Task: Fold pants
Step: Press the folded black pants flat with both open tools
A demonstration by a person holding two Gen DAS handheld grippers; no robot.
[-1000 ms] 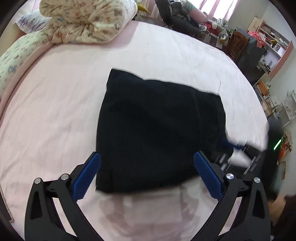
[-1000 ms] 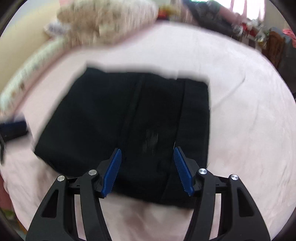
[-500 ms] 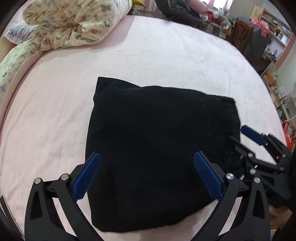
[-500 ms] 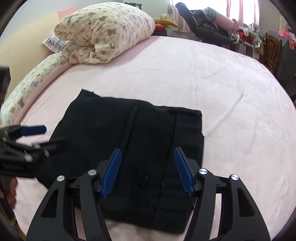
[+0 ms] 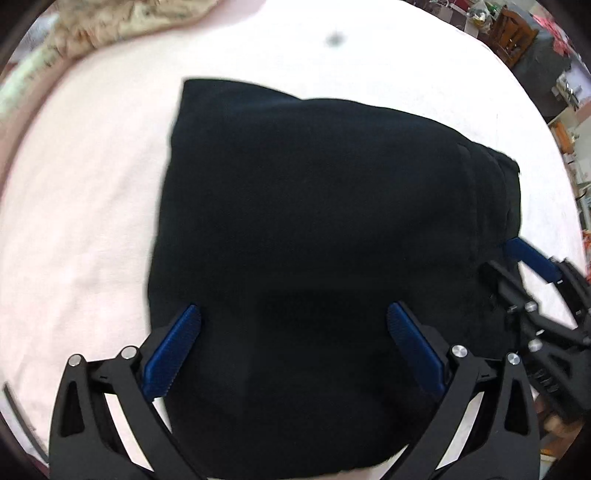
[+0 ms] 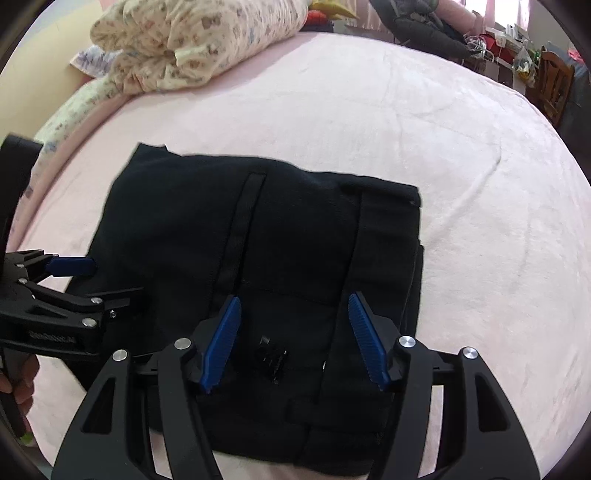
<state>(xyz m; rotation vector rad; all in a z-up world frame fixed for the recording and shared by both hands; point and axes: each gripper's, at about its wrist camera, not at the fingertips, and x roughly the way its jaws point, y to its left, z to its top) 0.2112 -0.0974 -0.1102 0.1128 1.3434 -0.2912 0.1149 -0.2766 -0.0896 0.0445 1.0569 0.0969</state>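
Observation:
Black pants (image 5: pixel 314 229) lie folded into a rough square on the pink bed sheet (image 5: pixel 85 206). My left gripper (image 5: pixel 291 308) hovers over their near half, pointing steeply down, open with nothing between its blue pads. In the right wrist view the pants (image 6: pixel 288 229) show seams and a waistband along the right side. My right gripper (image 6: pixel 294 297) hangs over that part, open, its pads gripping nothing. The left gripper (image 6: pixel 107 280) shows at the pants' left edge, and the right gripper (image 5: pixel 509 258) shows at the pants' right edge.
A bundled floral quilt (image 6: pixel 199 40) and a pillow lie at the head of the bed. Dark clothes (image 6: pixel 417 26) and a wooden chair (image 6: pixel 554 85) stand beyond the far side. A person's hand (image 6: pixel 18 387) holds the left gripper's handle.
The left gripper has come down and forward over the pants, which now fill more of its view. The right gripper has shifted a little; both stay open.

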